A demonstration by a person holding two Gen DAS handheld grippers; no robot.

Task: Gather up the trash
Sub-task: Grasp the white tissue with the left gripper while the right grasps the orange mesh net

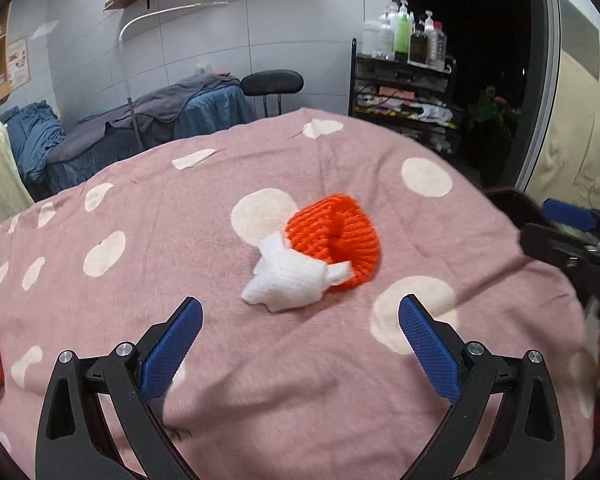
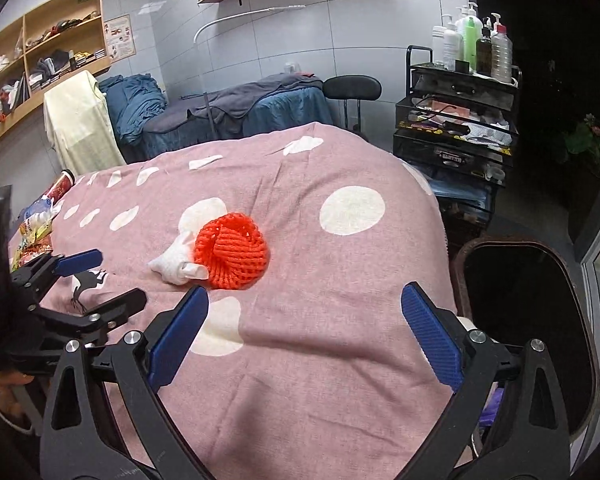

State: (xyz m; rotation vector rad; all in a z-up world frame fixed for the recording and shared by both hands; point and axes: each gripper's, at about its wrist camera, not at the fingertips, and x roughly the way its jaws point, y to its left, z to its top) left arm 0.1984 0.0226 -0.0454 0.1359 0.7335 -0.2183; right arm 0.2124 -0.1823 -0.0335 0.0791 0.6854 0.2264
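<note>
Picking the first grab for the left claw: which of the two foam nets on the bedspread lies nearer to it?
The white foam net. It lies just ahead of the open left claw, in front of the orange foam net, which touches it from behind.

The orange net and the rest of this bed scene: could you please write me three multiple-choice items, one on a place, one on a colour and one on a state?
1. Where does the white wad lie?
A. against the orange net
B. in the bin
C. on the shelf

2. What colour is the bedspread?
A. plain blue
B. pink with white dots
C. green

3. How does the left gripper stand?
A. shut on the wad
B. shut on nothing
C. open

Answers:
1. A: the wad touches the net's near edge.
2. B: pale dots show all over the pink cloth.
3. C: its blue fingers stand wide apart, holding nothing.
</note>
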